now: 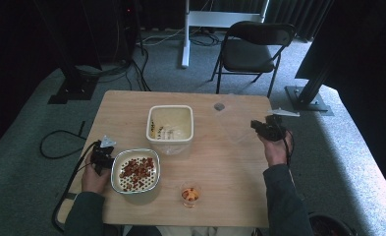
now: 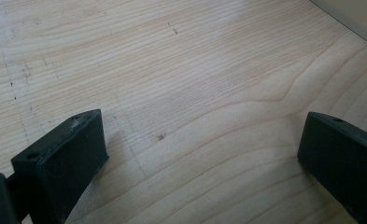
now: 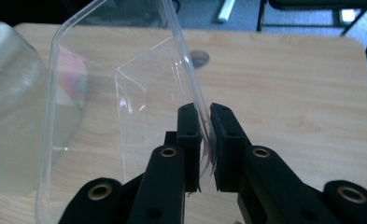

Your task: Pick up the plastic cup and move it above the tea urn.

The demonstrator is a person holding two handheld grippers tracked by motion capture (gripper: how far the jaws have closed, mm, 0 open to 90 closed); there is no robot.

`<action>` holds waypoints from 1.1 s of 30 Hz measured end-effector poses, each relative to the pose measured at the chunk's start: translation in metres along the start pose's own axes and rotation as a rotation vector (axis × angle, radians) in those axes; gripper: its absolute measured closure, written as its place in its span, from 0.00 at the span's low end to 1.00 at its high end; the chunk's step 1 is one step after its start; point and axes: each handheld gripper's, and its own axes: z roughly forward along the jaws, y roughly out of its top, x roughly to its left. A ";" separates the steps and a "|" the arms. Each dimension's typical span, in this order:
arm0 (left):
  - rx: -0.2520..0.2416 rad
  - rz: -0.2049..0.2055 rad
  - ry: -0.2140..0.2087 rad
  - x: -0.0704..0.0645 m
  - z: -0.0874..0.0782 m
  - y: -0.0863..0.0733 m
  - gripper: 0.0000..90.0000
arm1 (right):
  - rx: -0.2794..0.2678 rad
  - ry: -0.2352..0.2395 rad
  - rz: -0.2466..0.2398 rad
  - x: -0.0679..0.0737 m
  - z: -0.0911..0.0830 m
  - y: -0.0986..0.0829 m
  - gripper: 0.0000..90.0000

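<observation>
Right gripper (image 3: 205, 140) has its jaws clamped on the rim of the clear lid (image 3: 102, 116), which stands tilted up off the table (image 1: 131, 105) at the right side, just beside the white tub (image 1: 170, 125). Left gripper (image 2: 200, 158) sits low over bare wood with jaws spread wide and nothing between them, right beside the bowl (image 1: 136, 170) of brown bits; a small cup (image 1: 190, 194) stands near the front edge.

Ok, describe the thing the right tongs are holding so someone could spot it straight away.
On the wooden table, look right of the white square container. The clear plastic lid is tilted up, its edge pinched by the right tongs. It alone is see-through and flat.
</observation>
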 end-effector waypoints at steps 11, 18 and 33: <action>-0.001 0.000 0.001 0.000 0.000 0.000 0.02 | -0.045 0.108 -0.032 0.025 -0.021 0.027 0.93; 0.001 0.000 0.001 0.000 0.000 0.000 0.02 | -0.035 0.209 -0.077 0.056 -0.020 0.039 0.92; 0.000 -0.002 0.000 0.000 0.000 0.000 0.02 | 0.030 0.330 -0.157 0.121 0.003 0.053 0.92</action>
